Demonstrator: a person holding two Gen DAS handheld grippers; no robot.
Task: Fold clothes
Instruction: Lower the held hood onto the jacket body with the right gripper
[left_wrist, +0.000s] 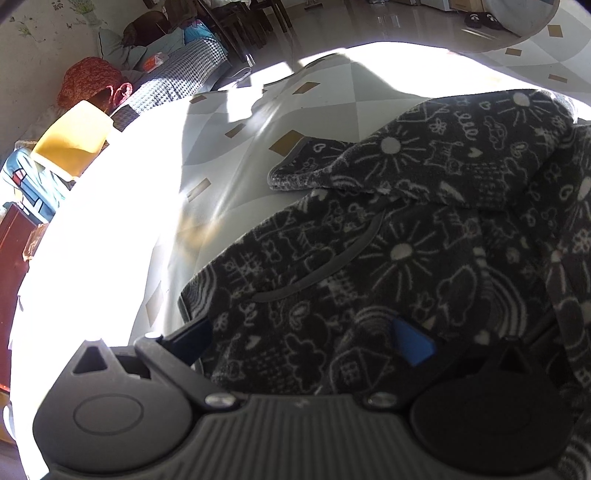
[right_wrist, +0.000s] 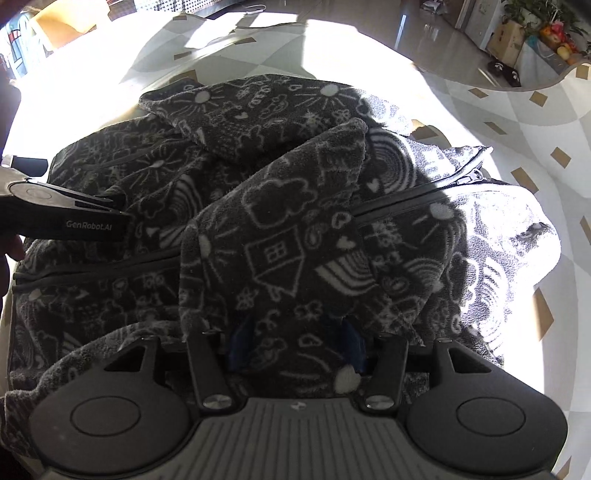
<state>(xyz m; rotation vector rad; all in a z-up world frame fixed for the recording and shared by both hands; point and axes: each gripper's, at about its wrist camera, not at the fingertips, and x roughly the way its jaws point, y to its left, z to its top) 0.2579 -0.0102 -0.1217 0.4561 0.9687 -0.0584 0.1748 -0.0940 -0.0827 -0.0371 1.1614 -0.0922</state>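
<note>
— While the sun bleaches most of the table (left_wrist: 110, 229), what can you make out of the cloth?

— A dark grey fleece jacket (left_wrist: 406, 258), plush and nubbly, printed with pale doodles of suns, houses, rainbows and clouds. It lies bunched across the centre and right of the left wrist view, one flap folded over into a blunt point near the middle. A curved seam runs across its front.

— And the left gripper (left_wrist: 310, 339)?

— Its blue-padded fingers stand wide apart with fleece lying between them; whether they press it I cannot tell.

— The right gripper (right_wrist: 295, 343)?

— Low in the centre of its frame, the fingers stand closer, with a thick fold of the jacket draped between and over them. It appears pinched, blue pads barely showing. A zipper line (right_wrist: 424, 195) crosses the frame's right half.

— Room at the edges?

— The table's covering, patterned with pale diamonds and small tan squares, lies bare on the left of the left view and along the right edge of the right view. A yellow box (left_wrist: 70, 140) sits at the upper left.
</note>
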